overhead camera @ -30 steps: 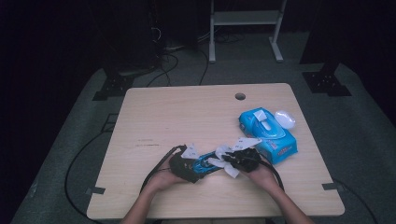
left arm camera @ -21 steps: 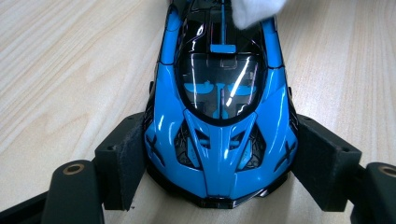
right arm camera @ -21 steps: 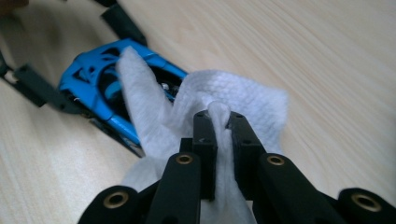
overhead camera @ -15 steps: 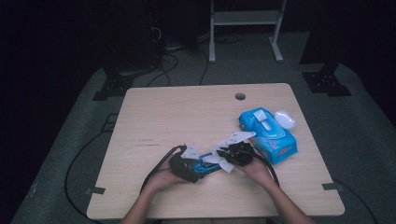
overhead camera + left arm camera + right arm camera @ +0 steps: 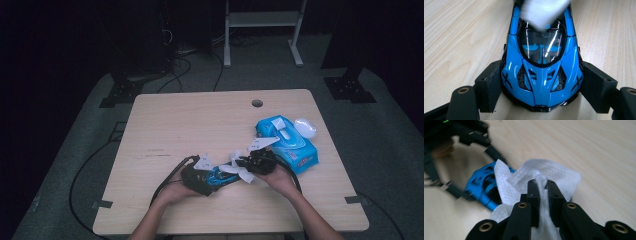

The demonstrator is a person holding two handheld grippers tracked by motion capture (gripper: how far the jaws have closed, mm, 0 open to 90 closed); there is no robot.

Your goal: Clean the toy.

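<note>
Toy car (image 5: pixel 541 72), a glossy blue sports model with a dark windscreen, sits on the wooden table (image 5: pixel 200 120) toward its near edge, around six o'clock from the table's middle. Going by size, the table comes first: pale wood grain, with a small round cable hole (image 5: pixel 257 103) at about one o'clock near the far edge. Next is a blue pack of wet wipes (image 5: pixel 287 142) at roughly three o'clock, its white lid (image 5: pixel 305 127) flipped open toward the far right. The left gripper (image 5: pixel 202 177) grips the car across its nose, the foam-faced jaws pressed against both flanks, as the left gripper view shows. The right gripper (image 5: pixel 541 187) has its jaws nearly together, pinching a fold of white wipe (image 5: pixel 549 175) between them. That wipe drapes over the car's far end, at twelve o'clock in the left gripper view, where it appears blurred.
</note>
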